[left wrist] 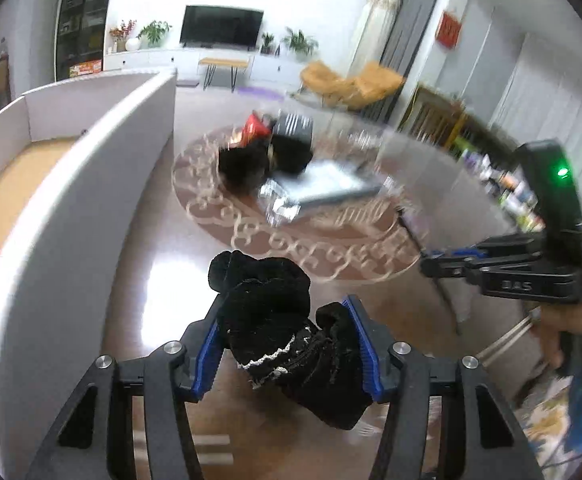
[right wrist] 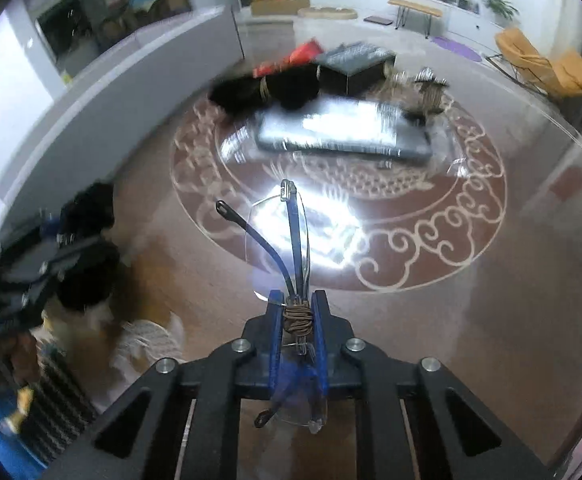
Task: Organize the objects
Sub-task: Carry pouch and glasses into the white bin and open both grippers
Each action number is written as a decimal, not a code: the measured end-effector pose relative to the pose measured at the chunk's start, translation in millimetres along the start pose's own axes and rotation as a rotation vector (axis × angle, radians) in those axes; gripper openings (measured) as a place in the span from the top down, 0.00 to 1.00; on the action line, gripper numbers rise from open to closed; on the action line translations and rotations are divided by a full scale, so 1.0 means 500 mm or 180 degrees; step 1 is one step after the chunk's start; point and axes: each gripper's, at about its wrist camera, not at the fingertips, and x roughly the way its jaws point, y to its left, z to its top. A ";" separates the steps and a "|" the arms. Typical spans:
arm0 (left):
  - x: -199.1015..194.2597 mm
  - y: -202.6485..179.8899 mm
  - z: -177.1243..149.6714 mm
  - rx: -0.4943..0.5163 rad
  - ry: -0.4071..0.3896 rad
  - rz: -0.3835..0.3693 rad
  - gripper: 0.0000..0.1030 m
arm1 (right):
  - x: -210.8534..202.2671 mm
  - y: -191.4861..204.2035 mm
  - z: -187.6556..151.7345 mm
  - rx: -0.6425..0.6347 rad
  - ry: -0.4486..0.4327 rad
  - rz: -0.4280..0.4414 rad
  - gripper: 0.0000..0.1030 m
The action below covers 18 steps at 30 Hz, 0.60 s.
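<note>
My left gripper (left wrist: pixel 285 312) is shut on a black fabric piece with white lace trim (left wrist: pixel 287 336) and holds it above the glass table, beside the white box (left wrist: pixel 91 208). My right gripper (right wrist: pixel 297 300) is shut on folded rimless glasses with blue arms (right wrist: pixel 287 232), held above the table. The right gripper also shows at the right of the left wrist view (left wrist: pixel 431 268). The left gripper with its black fabric shows blurred at the left of the right wrist view (right wrist: pixel 55 248).
On the round glass table (right wrist: pixel 491 320) lie a black fabric bundle (right wrist: pixel 267 90), a red packet (right wrist: pixel 303 54), a dark box (right wrist: pixel 355 66) and a wrapped flat pack (right wrist: pixel 343 132). The white box's wall (right wrist: pixel 131 92) runs along the left. A living room lies behind.
</note>
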 end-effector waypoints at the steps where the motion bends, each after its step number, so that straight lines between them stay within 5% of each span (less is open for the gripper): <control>1: -0.027 0.004 0.007 -0.0046 -0.0078 -0.0052 0.46 | -0.015 0.005 0.008 0.0050 -0.0043 0.0065 0.86; 6: -0.211 0.063 0.053 -0.0188 -0.0617 -0.0072 0.46 | -0.092 0.111 0.101 0.0194 -0.0354 0.0683 0.86; 10: -0.319 0.173 0.064 -0.0268 -0.0812 0.0488 0.46 | -0.131 0.266 0.189 0.0010 -0.0534 0.1264 0.86; 13: -0.339 0.276 0.053 -0.0556 -0.0689 0.0872 0.45 | -0.113 0.401 0.241 -0.0184 -0.0460 0.1649 0.86; 16: -0.324 0.373 0.033 -0.0861 -0.0334 0.1224 0.31 | -0.060 0.533 0.269 -0.0422 -0.0314 0.1753 0.84; 17: -0.308 0.404 0.024 -0.0947 -0.0152 0.1372 0.25 | -0.037 0.565 0.271 -0.0459 -0.0240 0.1753 0.81; 18: -0.299 0.419 0.019 -0.1000 -0.0076 0.1433 0.24 | -0.014 0.587 0.272 -0.0470 -0.0167 0.1731 0.66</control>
